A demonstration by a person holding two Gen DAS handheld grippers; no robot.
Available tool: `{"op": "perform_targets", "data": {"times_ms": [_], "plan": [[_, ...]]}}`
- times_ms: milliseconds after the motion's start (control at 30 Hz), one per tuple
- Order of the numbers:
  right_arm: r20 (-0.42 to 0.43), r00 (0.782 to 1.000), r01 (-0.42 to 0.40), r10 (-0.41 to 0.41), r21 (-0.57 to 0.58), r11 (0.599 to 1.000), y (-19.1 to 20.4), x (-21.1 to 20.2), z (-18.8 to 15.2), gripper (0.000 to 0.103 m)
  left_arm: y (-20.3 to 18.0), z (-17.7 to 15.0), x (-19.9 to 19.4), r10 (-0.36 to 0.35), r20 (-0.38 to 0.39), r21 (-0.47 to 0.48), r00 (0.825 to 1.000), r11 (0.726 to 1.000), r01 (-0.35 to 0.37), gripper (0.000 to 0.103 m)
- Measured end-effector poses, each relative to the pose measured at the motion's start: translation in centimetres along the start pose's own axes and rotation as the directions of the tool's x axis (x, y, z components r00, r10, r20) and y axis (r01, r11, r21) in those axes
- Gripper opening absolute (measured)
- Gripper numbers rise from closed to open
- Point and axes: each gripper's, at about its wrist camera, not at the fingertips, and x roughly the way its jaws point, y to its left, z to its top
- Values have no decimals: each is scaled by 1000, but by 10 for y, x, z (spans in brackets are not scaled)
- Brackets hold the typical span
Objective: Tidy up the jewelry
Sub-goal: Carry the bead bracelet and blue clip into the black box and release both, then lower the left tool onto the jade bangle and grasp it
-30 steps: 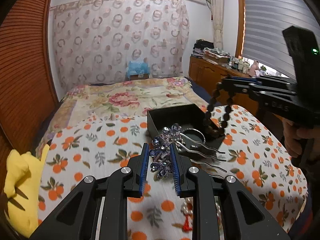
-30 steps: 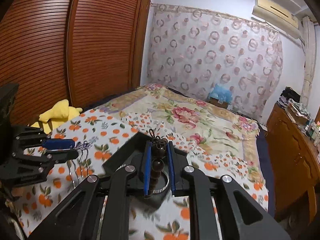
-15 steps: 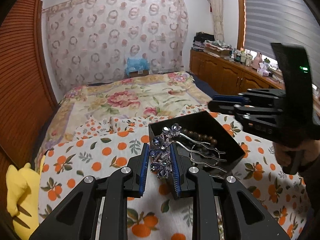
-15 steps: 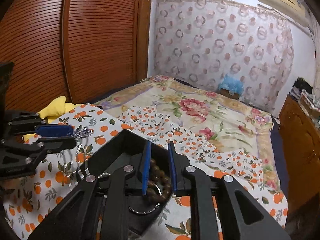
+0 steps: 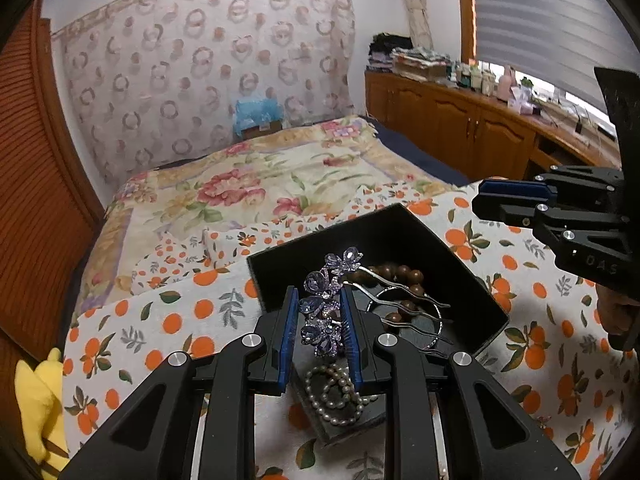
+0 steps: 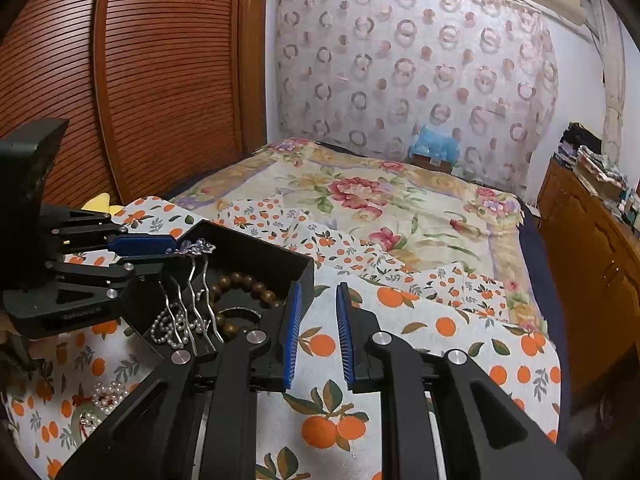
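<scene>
My left gripper [image 5: 318, 326] is shut on a purple jewelled hair comb [image 5: 325, 304] and holds it over the near edge of the black jewelry box [image 5: 280, 270]; its metal prongs [image 5: 404, 292] reach over the box. Inside lie a brown wooden bead bracelet [image 5: 404, 276], a silver ring and a pearl bracelet [image 5: 336, 394]. My right gripper [image 6: 318, 316] is open and empty, just right of the box [image 6: 300, 268]. The beads [image 6: 244, 284], the comb [image 6: 196, 248] and the left gripper [image 6: 140, 250] show in the right wrist view.
The box sits on an orange-print cloth [image 5: 168, 320] spread on a floral bedspread [image 5: 240, 188]. Loose pearls [image 6: 106, 396] lie on the cloth left of the box. A yellow plush [image 5: 36, 400] is at the left edge. Wooden cabinets [image 5: 460, 120] stand to the right.
My right gripper let the wooden bead bracelet go into the box, opened and drew back to the right. My left gripper carried the comb forward over the box.
</scene>
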Motion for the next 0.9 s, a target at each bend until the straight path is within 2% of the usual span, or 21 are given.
{"op": "perform_targets", "data": {"times_ms": [200,267,333,567,900], "plan": [[-13,1000,-7,7,3,1000,1,2,-5,20,-8,0,1,-1,-7,19,1000,1000,1,22],[-14,1000,-8,8,-1,1000,3,0,-4,20,-9,0,-3,-4,2,14,1000,1000,4,36],[-11,1000,-7,7,-2,1000,6,-5,-6,20,-10,0,-9,-4,17,8,1000,1000,4,40],[6,1000,-20,20,14,1000,19,-33,-15,20,-8,-23,-48,-26,42,-22,999,999,26,41],[-21,999,-42,42,27,999,63,-63,-53,23,-4,-86,-90,-35,7,-65,999,997,35,41]]}}
